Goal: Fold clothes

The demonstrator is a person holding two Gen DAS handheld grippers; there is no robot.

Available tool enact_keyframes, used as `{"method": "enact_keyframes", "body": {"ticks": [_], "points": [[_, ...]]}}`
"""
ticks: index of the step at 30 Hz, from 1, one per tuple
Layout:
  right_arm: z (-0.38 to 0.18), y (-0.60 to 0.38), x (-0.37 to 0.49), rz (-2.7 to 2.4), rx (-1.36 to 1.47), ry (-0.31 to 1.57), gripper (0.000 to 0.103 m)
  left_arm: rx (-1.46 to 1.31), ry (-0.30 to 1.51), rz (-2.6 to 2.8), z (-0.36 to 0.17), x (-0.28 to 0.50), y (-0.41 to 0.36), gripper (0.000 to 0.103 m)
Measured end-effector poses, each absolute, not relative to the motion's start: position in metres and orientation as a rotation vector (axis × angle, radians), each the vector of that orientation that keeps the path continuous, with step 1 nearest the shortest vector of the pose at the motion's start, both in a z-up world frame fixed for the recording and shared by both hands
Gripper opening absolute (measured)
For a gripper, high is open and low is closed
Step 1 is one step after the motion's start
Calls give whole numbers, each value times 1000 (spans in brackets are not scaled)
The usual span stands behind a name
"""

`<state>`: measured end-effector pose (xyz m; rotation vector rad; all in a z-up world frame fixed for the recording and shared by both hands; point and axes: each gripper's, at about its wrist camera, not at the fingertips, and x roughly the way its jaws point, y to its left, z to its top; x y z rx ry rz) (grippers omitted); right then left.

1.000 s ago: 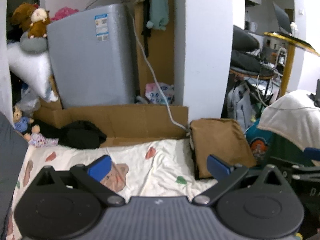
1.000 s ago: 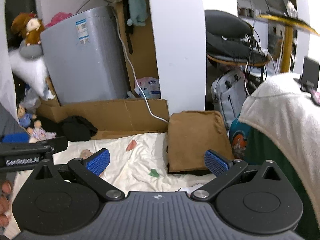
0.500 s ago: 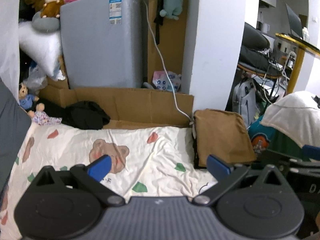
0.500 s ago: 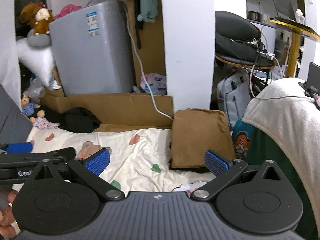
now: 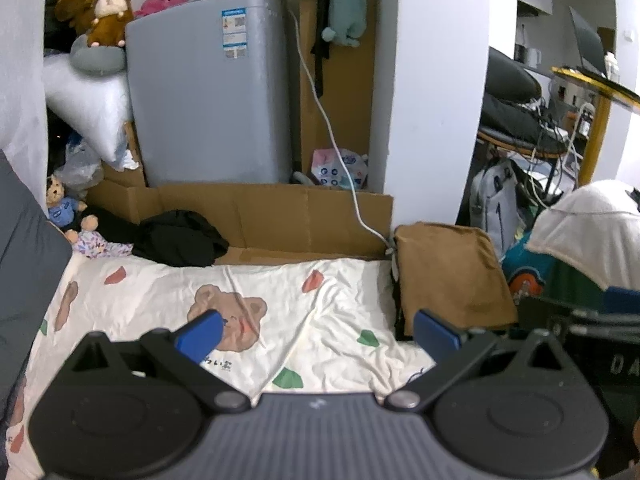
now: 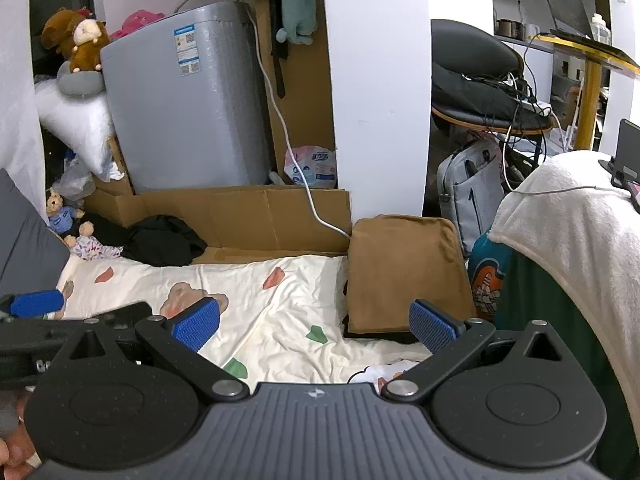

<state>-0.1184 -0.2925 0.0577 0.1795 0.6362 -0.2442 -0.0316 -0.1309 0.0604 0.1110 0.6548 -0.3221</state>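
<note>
A folded brown garment point(image 5: 452, 276) lies on top of a dark one at the right end of a cream bed sheet point(image 5: 280, 320) printed with bears and leaves. It also shows in the right wrist view point(image 6: 404, 272). A black garment point(image 5: 176, 238) lies crumpled at the sheet's far left edge, also seen in the right wrist view point(image 6: 160, 240). My left gripper point(image 5: 318, 338) is open and empty above the sheet. My right gripper point(image 6: 314, 324) is open and empty above the sheet, just left of the brown garment.
A cardboard wall point(image 5: 276, 216) borders the sheet's far side, with a grey appliance point(image 5: 208, 92) and white pillar point(image 5: 432, 80) behind. Small dolls point(image 5: 80, 228) lie far left. A white blanket over a green thing point(image 6: 572, 248) stands at right. The left gripper's body point(image 6: 60, 320) is at left.
Both grippers have risen and tilted, so more of the sheet shows below them. Both stayed open and empty. The garments have not moved.
</note>
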Motion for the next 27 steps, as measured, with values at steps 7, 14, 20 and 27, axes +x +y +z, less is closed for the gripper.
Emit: {"method": "enact_keyframes", "body": {"ticks": [7, 14, 20, 27], "points": [[58, -298, -118, -248, 182, 641, 103, 115, 651, -321, 59, -33, -132, 103], [58, -299, -119, -246, 189, 639, 103, 108, 654, -316, 59, -32, -131, 103], [58, -297, -119, -242, 187, 642, 103, 111, 654, -326, 60, -27, -123, 103], [57, -296, -118, -237, 185, 645, 103, 117, 666, -338, 60, -21, -116, 103]]}}
